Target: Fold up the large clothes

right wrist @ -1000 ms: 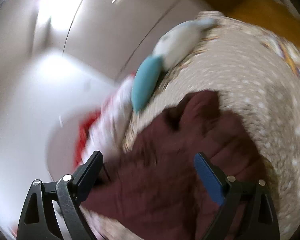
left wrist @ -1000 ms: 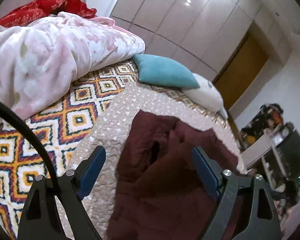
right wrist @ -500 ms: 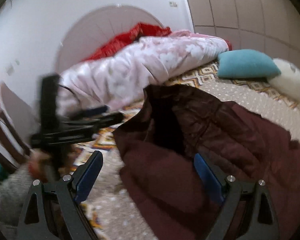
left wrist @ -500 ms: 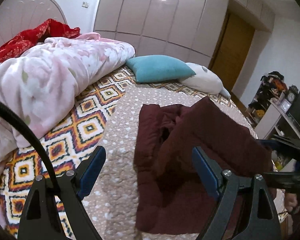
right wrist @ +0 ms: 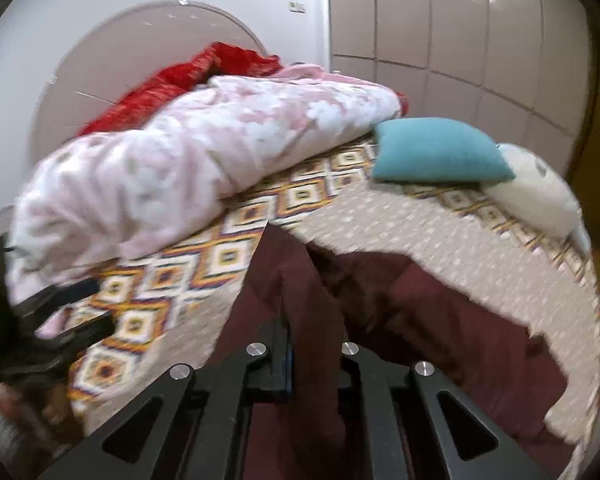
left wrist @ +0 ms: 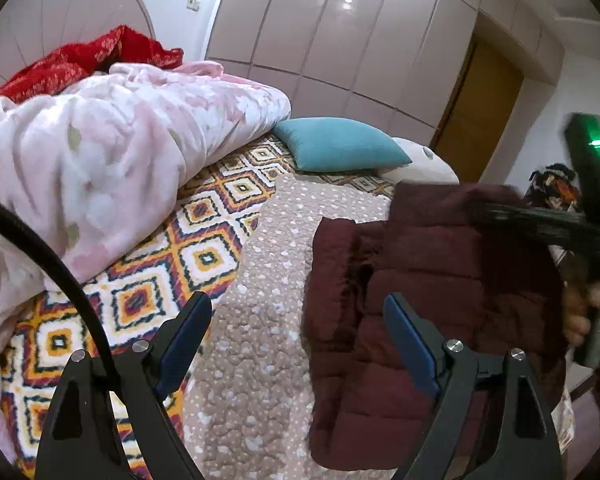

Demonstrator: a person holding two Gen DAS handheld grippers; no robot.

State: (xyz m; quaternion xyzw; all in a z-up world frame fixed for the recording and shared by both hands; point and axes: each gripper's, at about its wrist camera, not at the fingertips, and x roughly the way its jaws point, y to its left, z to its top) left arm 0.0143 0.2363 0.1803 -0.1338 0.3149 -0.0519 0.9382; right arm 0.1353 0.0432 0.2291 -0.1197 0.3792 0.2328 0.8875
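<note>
Maroon puffer jacket (left wrist: 432,288) hangs pinched in your closed right tool (right wrist: 314,364), so carry that edge smoothly across while your wide-open, empty left tool (left wrist: 296,344) pins the layer beneath it.

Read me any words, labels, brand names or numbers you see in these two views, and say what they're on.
None: no legible text in either view.
The maroon jacket shows no label or logo.
The wall plate is too small to show any marking.

Home bedroom: bed (left wrist: 204,264) with patterned cover, pink floral duvet (left wrist: 112,152), teal pillow (left wrist: 340,148), arched headboard (right wrist: 140,52), glossy built-in wardrobe (left wrist: 340,32), wooden door (left wrist: 480,116).
</note>
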